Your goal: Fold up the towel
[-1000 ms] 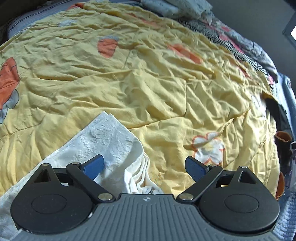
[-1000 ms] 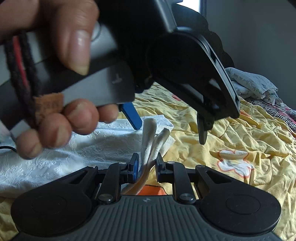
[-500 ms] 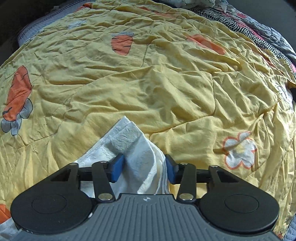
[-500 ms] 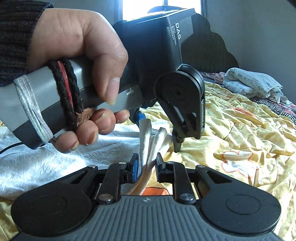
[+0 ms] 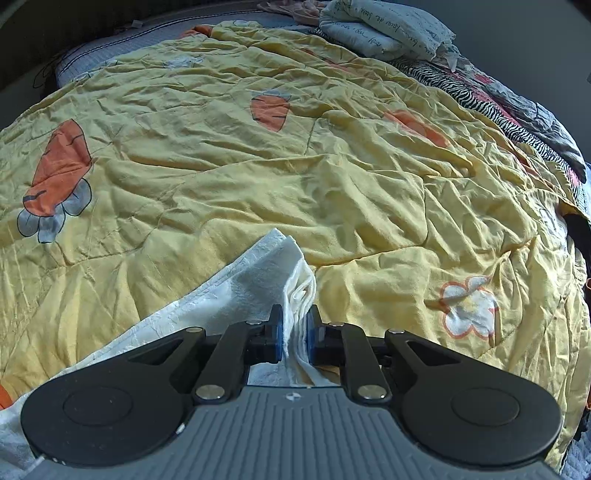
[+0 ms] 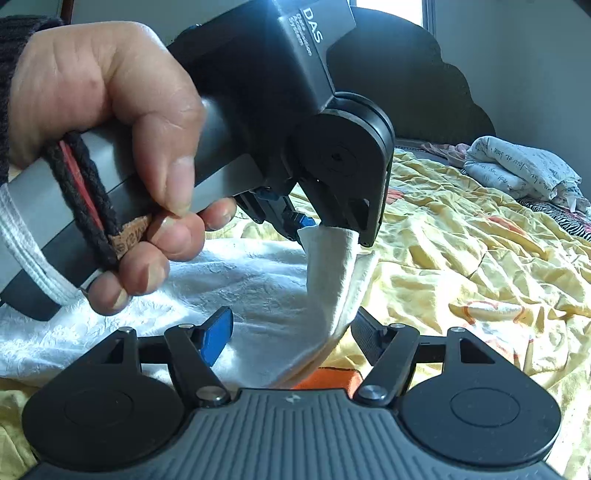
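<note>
Towel [image 6: 258,291] is white, textured, lying on the bed, most of it spread flat toward the left in the right wrist view. Left claw [image 5: 295,334] is clamped on a bunched corner of it, layers pinched between the blue pads [image 5: 277,332]. Right claw [image 6: 291,334] is spread wide, holding nothing; the lifted corner hangs between its fingers, whether it touches them I cannot tell. A hand [image 6: 103,147] grips the left tool's handle.

Progress, my read: early. One corner gathered and lifted, no clean fold line visible, bulk of the cloth flat. Left to do: carry the corner across, align edges, flatten, probably repeat.

Bed is covered by a wrinkled yellow quilt [image 5: 332,166] with orange carrot and white flower prints, a soft base. Folded printed linen [image 5: 384,33] and zebra-striped fabric [image 5: 461,85] sit at the far end. Dark scalloped headboard [image 6: 424,92], grey wall, bright window behind.
</note>
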A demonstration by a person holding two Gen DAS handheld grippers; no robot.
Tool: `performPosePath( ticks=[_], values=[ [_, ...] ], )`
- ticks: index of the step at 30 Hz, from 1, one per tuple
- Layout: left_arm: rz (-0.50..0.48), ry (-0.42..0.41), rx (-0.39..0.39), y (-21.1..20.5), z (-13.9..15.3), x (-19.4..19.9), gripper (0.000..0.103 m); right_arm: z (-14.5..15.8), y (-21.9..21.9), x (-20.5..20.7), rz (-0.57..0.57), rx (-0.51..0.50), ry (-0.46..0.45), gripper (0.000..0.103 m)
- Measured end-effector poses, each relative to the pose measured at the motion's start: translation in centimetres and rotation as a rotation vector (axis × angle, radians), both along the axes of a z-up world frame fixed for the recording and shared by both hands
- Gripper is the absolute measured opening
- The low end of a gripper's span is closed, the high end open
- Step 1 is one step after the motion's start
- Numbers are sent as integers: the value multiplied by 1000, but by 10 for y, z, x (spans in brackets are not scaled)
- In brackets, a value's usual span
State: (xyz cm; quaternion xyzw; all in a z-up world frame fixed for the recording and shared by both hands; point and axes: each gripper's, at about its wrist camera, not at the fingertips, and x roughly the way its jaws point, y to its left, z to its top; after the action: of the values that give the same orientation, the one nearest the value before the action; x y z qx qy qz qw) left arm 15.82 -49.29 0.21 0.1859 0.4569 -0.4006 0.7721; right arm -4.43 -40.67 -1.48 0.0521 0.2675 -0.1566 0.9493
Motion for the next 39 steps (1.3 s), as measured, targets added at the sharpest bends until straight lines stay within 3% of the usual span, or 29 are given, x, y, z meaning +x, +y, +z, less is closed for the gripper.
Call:
performPosePath(
  ticks=[8, 25, 28, 34, 39],
  values=[
    [16, -24, -11, 12, 5, -2, 15, 0, -8, -1, -1, 41, -25, 70],
    [76, -10, -77, 61, 11, 11, 15, 5, -29, -22, -51, 107, -209, 70],
    [146, -3, -114, 103, 11, 23, 15, 5, -37, -26, -71, 154, -243, 70],
    [287, 11, -228, 237, 29, 28, 15, 6, -42, -30, -63, 185, -281, 70],
    [421, 12, -252, 333, 31, 22, 15, 5, -35, -22, -26, 172, -227, 70]
  ],
)
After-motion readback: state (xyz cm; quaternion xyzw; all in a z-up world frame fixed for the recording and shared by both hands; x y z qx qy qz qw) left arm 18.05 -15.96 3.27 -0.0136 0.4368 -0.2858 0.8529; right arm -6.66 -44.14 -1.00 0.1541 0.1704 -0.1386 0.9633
